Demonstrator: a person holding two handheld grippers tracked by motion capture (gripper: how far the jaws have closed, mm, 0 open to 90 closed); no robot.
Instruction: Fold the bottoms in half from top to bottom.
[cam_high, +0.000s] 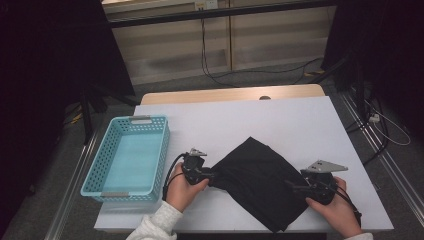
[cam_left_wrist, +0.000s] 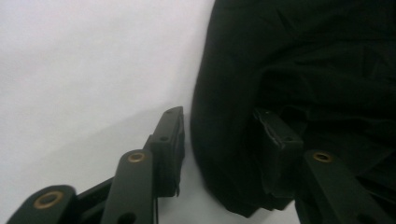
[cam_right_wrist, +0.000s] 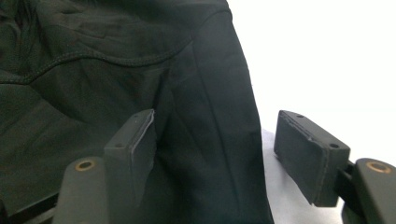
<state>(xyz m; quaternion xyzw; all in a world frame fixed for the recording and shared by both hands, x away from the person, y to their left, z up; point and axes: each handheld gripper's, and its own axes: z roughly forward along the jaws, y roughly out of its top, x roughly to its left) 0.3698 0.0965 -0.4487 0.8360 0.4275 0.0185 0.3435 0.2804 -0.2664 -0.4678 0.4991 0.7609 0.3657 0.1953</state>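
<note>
- Standing at the far left of the tabletop, a light-blue perforated basket has nothing in it; it sits well apart from the work and is likely where the garment is meant to end up.
- Next comes the left gripper, held low at the left corner of the black garment. In the left gripper view its fingers are spread, one on the bare white surface and the other over the cloth, with the folded edge between them. The pads do not look pressed on it yet.
- The garment lies in the near middle of the tabletop, turned cornerwise, already folded into a compact, roughly square bundle.
- At its right corner sits the right gripper. In the right gripper view its fingers are also spread, astride a thick folded edge, with one pad plainly clear of the cloth.
- Judging from this, the folding looks largely done; left are pinching both corners, lifting, and carrying the bundle leftward to the basket.
- Nothing lies between garment and basket. The basket's near rim and the loose folds, which could slip open when lifted, seem the main hazards.
- Beyond the tabletop, cables trail on the floor, out of the way.
</note>
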